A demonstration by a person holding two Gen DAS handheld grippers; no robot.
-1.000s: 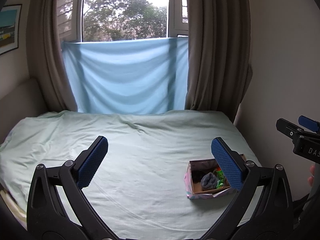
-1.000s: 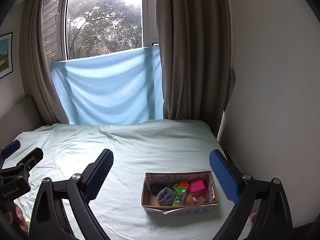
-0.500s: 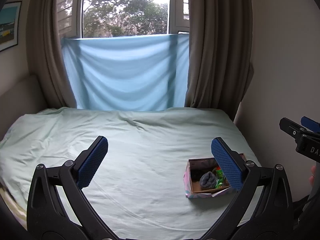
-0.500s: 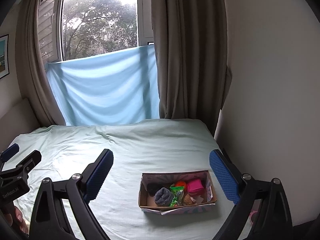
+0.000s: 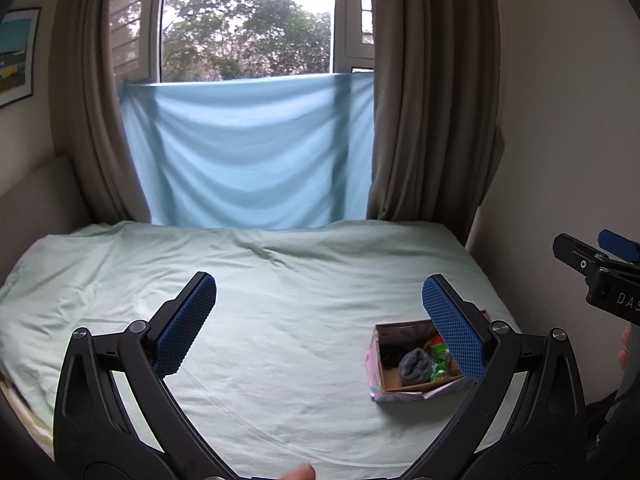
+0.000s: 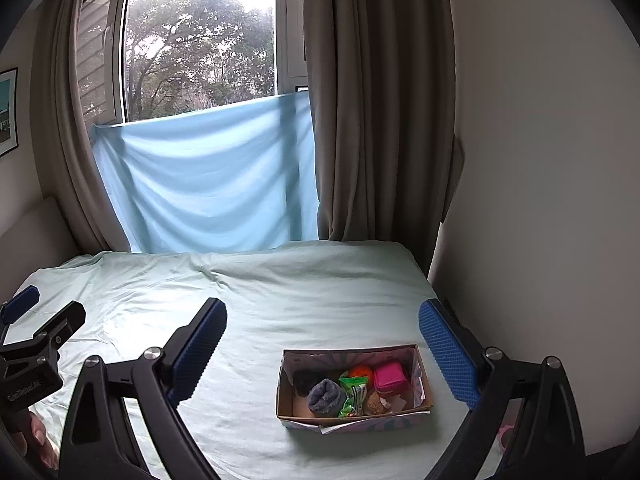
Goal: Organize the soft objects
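A small open cardboard box (image 6: 424, 384) sits on the pale green bed sheet (image 6: 300, 300) near the right edge; it also shows in the left wrist view (image 5: 374, 364). Inside lie a grey rolled sock (image 6: 326, 397), a green packet (image 6: 354, 394), a pink cube (image 6: 390, 376), an orange ball (image 6: 360, 372) and a dark item (image 6: 304, 380). My right gripper (image 6: 322, 344) is open and empty, above and short of the box. My left gripper (image 5: 320, 318) is open and empty, to the box's left. Its right finger (image 5: 454, 328) hides part of the box.
The bed runs back to a window with a light blue cloth (image 6: 208, 184) hung across it and brown curtains (image 6: 380, 120) on both sides. A white wall (image 6: 540, 200) stands close along the bed's right side. A padded headboard (image 5: 36, 200) is at the left.
Both cameras have tilted slightly downward and drifted a little; the box sits slightly lower and farther left in the right wrist view. Both grippers stay open. Nothing on the bed has moved.
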